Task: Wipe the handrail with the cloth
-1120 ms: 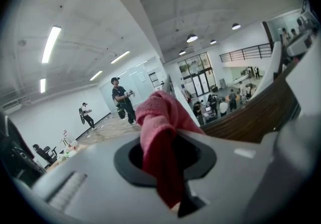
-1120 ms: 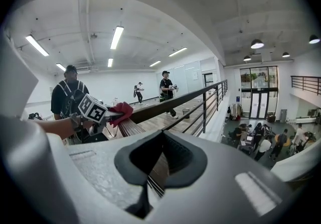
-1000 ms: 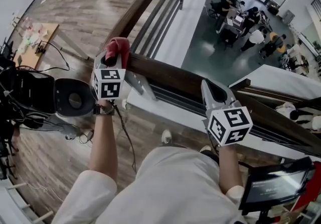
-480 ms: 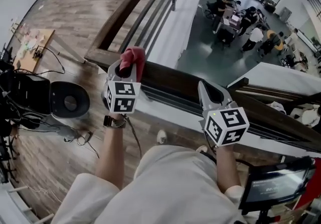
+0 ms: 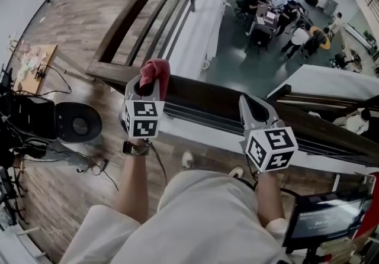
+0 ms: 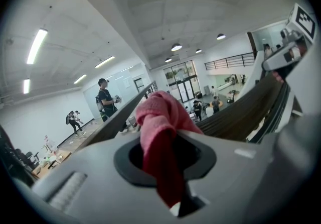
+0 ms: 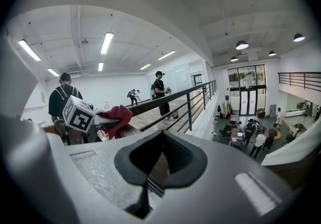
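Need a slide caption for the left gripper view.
The left claw shut on the red cloth, wooden handrail stretching beyond.

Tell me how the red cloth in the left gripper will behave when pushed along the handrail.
Probably floppy: the cloth bunches and droops between the left gripper's shut jaws. Likely light, a small wad; should drag, not slide, on the wooden handrail.

Left gripper [image 5: 148,82], right gripper [image 5: 249,106]: light grey moulded shells, each with a dark rounded opening at the jaws.
Marker cubes [image 5: 143,126] [image 5: 272,148]: white, with black square patterns.
Cable [image 5: 159,165]: thin, dark.
Worn: pale short-sleeved top [image 5: 201,215]; dark wristband [image 5: 136,148], possibly a watch.
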### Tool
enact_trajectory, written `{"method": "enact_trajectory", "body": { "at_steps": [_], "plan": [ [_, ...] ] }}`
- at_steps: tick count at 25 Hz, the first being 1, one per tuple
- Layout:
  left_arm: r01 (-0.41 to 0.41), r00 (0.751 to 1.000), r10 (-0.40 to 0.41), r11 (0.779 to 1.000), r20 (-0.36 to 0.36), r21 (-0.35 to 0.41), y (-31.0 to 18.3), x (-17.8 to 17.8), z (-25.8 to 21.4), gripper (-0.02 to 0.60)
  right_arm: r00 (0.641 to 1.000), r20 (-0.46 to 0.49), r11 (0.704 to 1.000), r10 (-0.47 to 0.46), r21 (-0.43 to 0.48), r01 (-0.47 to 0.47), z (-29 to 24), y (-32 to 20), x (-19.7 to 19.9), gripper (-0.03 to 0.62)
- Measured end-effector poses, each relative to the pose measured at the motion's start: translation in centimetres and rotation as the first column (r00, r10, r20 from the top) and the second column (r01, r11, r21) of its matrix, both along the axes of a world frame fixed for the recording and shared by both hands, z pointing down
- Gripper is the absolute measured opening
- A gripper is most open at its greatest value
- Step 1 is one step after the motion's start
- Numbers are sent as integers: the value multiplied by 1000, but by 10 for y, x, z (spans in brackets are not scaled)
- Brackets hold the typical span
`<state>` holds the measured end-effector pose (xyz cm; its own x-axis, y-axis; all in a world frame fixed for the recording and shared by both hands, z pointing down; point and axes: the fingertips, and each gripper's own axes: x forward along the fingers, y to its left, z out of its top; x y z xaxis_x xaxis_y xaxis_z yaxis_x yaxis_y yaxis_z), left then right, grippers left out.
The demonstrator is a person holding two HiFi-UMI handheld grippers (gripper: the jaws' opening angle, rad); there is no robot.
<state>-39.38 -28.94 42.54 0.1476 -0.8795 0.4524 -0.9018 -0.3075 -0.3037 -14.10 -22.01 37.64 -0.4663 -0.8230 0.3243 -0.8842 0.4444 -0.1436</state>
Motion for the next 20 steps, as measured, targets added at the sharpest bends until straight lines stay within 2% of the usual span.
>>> {"method": "enact_trajectory", "body": {
  "at_steps": [14, 20],
  "plan": [
    [-116, 993, 116, 993, 32, 0, 10, 80, -2, 83, 999, 15, 999, 39, -6, -39, 0, 13, 47, 3],
    [-158, 987, 159, 987, 40, -5, 23, 120, -6, 83, 999, 40, 999, 31, 18, -32, -16, 19, 66, 3]
  ]
}}
